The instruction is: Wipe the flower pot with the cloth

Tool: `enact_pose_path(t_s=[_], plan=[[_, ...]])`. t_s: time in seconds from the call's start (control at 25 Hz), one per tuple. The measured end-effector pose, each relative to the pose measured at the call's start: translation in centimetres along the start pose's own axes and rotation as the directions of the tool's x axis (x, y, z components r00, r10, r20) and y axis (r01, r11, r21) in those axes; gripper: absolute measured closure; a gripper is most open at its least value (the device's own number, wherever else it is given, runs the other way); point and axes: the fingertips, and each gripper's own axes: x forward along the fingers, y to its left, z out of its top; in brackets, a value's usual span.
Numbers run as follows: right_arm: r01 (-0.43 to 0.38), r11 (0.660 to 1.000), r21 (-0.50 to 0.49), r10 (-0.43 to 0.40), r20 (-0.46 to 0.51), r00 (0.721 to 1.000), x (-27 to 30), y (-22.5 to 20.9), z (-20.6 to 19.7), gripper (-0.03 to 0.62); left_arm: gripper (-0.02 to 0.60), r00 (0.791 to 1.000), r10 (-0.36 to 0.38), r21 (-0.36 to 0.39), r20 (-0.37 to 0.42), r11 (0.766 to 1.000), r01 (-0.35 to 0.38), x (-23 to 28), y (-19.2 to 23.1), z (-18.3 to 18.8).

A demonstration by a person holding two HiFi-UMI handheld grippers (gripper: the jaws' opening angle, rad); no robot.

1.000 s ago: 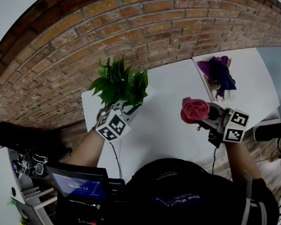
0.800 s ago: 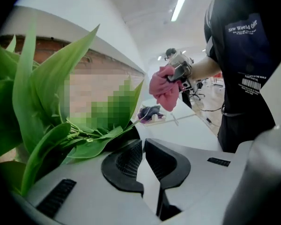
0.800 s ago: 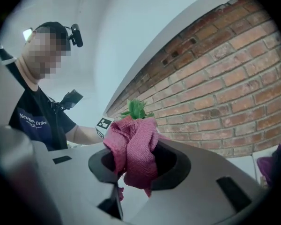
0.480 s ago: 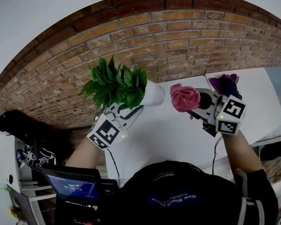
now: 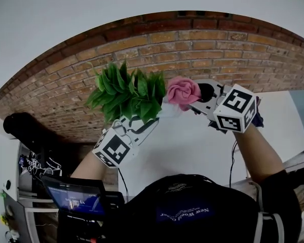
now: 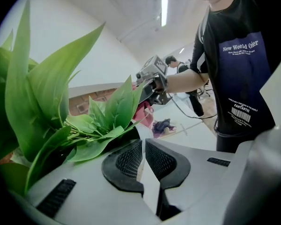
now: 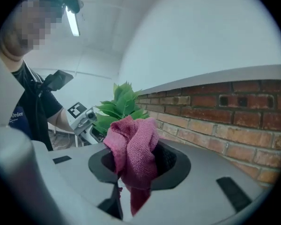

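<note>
My left gripper (image 6: 143,159) has its jaws nearly together, pinching the thin white rim of the flower pot (image 5: 168,110). The pot's green leaves (image 5: 127,92) fill the centre left of the head view. My right gripper (image 7: 136,165) is clamped on the pink cloth (image 5: 182,91), bunched just right of the leaves at centre frame, against the brick wall (image 5: 233,49).

Leaves (image 5: 126,92) and the cloth (image 5: 182,91) hide nearly all of the flower pot (image 5: 168,110). The purple thing (image 6: 163,124) on the counter (image 6: 193,138) is too small to identify.
</note>
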Motion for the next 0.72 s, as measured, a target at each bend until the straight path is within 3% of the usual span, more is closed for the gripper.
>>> enact_pose_path(t_s=[0.2, 0.48, 0.72], plan=[[0.013, 0.997, -0.073, -0.014, -0.019, 1.0, 1.2, 1.2, 1.8, 0.485, 0.557, 0.998, 0.039, -0.009, 0.041, 0.999, -0.038, -1.0, 0.5, 2.5], [0.046, 0.982, -0.183, -0.049, -0.011, 0.999, 0.8, 3.2, 3.1, 0.485, 0.558, 0.991, 0.076, -0.14, 0.11, 0.988, -0.06, -1.5, 1.4, 4.1], [0.044, 0.976, -0.213, -0.046, -0.006, 0.999, 0.9, 5.2, 4.2, 0.485, 0.558, 0.978, 0.102, -0.252, 0.182, 0.966, -0.054, -3.0, 2.8, 4.9]])
